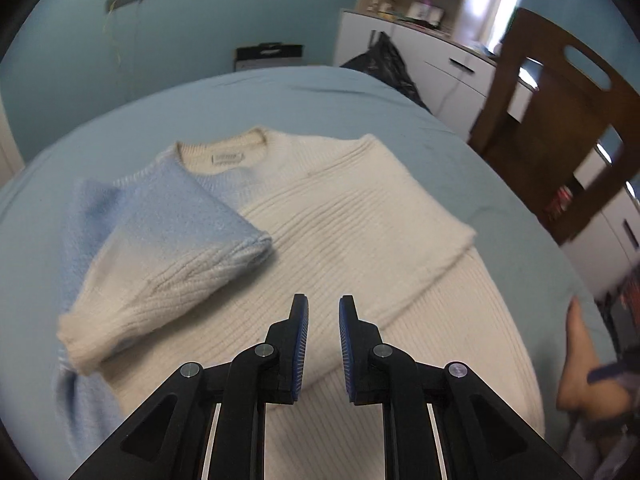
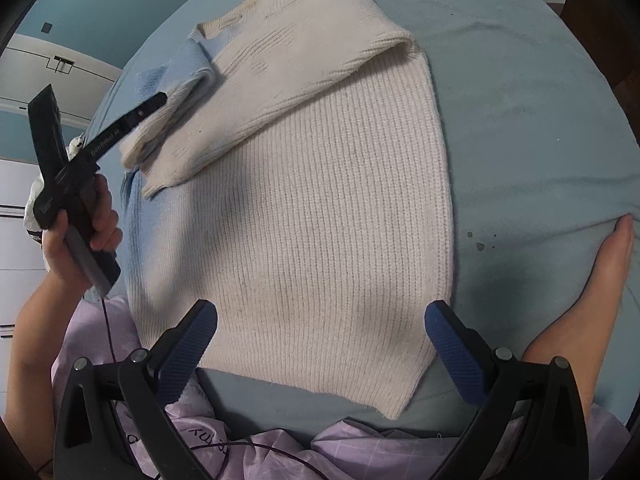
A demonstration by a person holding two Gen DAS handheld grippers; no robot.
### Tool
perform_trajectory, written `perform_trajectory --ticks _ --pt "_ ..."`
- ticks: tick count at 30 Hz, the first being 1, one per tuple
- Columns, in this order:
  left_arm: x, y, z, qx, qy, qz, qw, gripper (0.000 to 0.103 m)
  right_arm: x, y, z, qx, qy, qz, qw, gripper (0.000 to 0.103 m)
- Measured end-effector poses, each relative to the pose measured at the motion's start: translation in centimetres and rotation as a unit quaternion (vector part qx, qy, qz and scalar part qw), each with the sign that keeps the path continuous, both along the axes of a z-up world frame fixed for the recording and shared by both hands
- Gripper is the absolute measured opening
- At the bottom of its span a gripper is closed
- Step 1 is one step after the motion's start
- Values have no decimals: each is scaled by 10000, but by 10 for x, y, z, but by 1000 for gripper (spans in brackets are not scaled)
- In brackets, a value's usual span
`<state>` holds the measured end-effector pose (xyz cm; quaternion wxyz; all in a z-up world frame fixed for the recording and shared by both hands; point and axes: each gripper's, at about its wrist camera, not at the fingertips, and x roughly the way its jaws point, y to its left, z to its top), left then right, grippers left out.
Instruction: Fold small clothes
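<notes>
1. Left gripper (image 1: 323, 312), black two-finger claw with blue ribbed pads, sits at 6 o'clock in the left wrist view; pads nearly together with a narrow gap, nothing between them, hanging over the garment.
2. Right gripper (image 2: 320, 320), black with blue textured pads, at 6 o'clock in the right wrist view; fingers spread wide, empty, either side of the hem.
3. Cream ribbed knit sweater with pale blue side (image 2: 320, 200) lies flat on the light blue bedsheet (image 2: 520, 120), collar toward 12 o'clock.
4. Both sleeves are folded in across the chest; the blue-and-cream sleeve (image 1: 168, 248) lies at 9 o'clock in the left view.
5. A hand (image 2: 80, 240) grips the left tool's handle at 9 o'clock in the right view.
6. Bare foot (image 2: 592, 288) rests on the sheet at 3 o'clock.
7. Brown wooden chair (image 1: 560, 120) at 2 o'clock, beside the bed.
</notes>
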<state>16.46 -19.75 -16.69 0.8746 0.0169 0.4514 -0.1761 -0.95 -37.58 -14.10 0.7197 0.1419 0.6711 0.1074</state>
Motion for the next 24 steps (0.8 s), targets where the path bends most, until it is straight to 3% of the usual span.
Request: perform_trajectory --ticks 2,7,11,12,13,14,15,16,21,24 --pt "-12 3 27 118 -171 -2 9998 14 2 2 0 -22 -11 21 10000 102" --pt "-27 117 94 130 -221 632 9977 14 11 15 7 -64 -151 60 9998 102" --pt "-63 188 116 0 -29 1255 9921 17 18 49 10 -129 -242 365 9990 102" --pt "-73 201 114 -181 107 1396 9900 27 21 63 11 -113 -261 510 9983 102" --pt "-81 212 112 -372 224 1478 9881 47 23 74 13 -105 -271 625 9976 102" --pt "-93 225 111 -615 284 1595 9849 61 28 90 15 -122 -288 758 9966 102" --pt "-111 242 113 -917 211 1806 9790 85 33 108 18 -184 -315 888 9954 102" --pt "-127 254 116 -1105 26 2002 9735 92 38 125 21 -265 -369 989 9941 102" --pt "-171 278 107 -1196 -423 2352 9636 102 66 219 24 -756 -584 1872 9777 102" --pt "-178 286 104 -1126 -378 2160 9691 102 89 275 16 -1043 -706 2241 9664 102"
